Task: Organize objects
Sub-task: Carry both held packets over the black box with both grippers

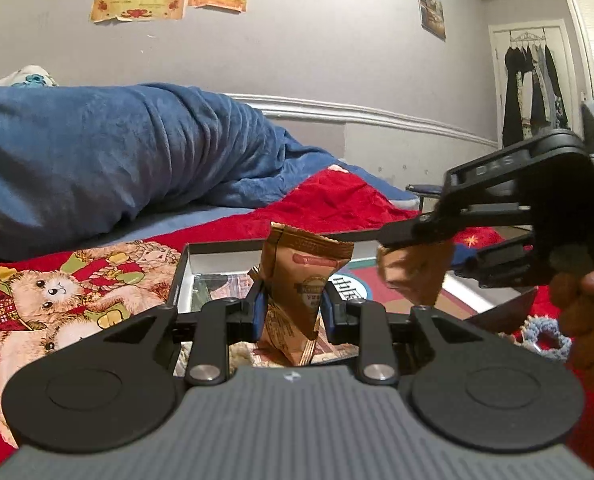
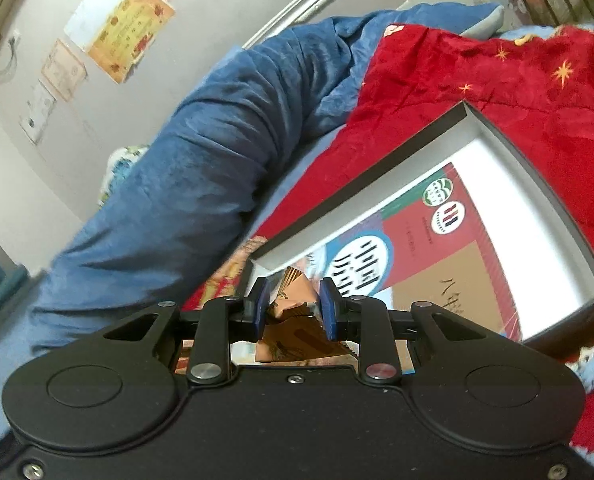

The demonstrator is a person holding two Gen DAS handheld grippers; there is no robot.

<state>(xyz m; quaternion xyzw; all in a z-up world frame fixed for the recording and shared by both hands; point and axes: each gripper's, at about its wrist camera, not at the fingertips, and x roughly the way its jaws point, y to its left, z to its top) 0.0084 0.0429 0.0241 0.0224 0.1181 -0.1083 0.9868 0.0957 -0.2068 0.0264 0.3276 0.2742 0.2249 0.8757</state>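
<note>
Even, soft indoor light in both views; strong fisheye bending with dark corners. Motion blur smears the open box (image 2: 557, 216) at right.

Brown snack packet (image 1: 305, 292) upright over the open grey box (image 2: 537, 184) – second crumpled packet (image 2: 293, 300) alongside, textbook (image 2: 429, 248) inside.
</note>
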